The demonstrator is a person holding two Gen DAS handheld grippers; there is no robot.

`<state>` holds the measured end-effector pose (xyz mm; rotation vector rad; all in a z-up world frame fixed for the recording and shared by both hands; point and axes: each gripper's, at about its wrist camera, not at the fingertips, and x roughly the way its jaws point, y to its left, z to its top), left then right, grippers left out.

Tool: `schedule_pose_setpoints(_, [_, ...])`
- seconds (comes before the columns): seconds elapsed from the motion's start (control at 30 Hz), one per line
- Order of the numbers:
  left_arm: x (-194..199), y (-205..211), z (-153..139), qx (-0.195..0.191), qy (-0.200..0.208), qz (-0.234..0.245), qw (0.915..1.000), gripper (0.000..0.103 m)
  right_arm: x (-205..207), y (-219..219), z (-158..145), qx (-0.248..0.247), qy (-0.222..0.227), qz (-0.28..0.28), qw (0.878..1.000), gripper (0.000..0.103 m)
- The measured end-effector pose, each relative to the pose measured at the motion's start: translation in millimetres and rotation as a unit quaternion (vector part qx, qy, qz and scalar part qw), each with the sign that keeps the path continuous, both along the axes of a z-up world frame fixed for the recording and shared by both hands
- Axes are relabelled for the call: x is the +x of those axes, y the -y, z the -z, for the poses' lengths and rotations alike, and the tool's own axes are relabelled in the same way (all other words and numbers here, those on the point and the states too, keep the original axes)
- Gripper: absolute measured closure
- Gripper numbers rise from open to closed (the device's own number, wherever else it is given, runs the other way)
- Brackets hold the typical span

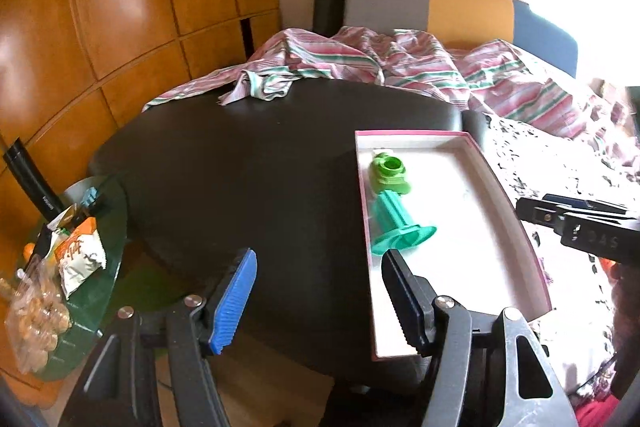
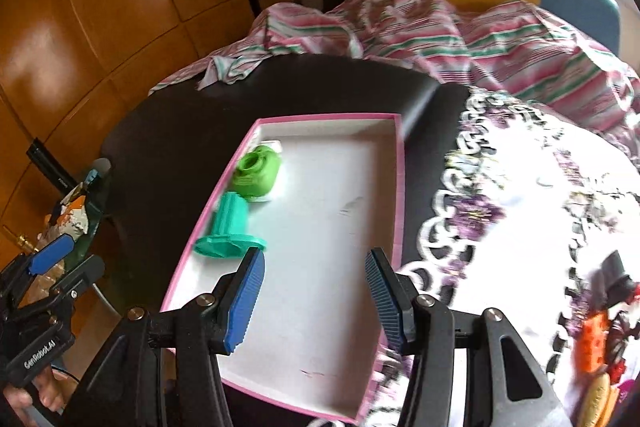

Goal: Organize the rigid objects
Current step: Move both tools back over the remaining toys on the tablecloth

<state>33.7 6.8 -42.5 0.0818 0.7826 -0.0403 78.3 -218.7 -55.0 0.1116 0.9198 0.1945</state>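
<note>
A shallow white tray with a pink rim lies on the dark table top. Along its left side lie a light green round-topped piece and, nearer, a teal flanged piece on its side. My right gripper hovers open over the tray's near half, nothing between its blue pads; it also shows as a black tip at the tray's right edge. My left gripper is open and empty over the table top beside the tray's near left rim.
Small toys, one an orange block, lie on a white floral cloth right of the tray. A striped cloth is bunched behind. At left, a glass side table carries snack packets before a wooden wardrobe.
</note>
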Motion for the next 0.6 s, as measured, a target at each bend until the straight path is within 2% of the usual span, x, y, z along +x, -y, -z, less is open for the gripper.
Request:
schedule_pose_setpoints(0.37, [-1, 41, -2, -0.003, -0.007, 0.057, 0.9983, 0.034, -35, 90, -18, -0.023, 0.015, 0.089, 0.996, 0.05])
schedule_pose_setpoints(0.6, [1, 84, -6, -0.004, -0.008, 0.118, 0.9929, 0.034, -59, 170, -25, -0.048, 0.025, 0.18, 0.982, 0.049])
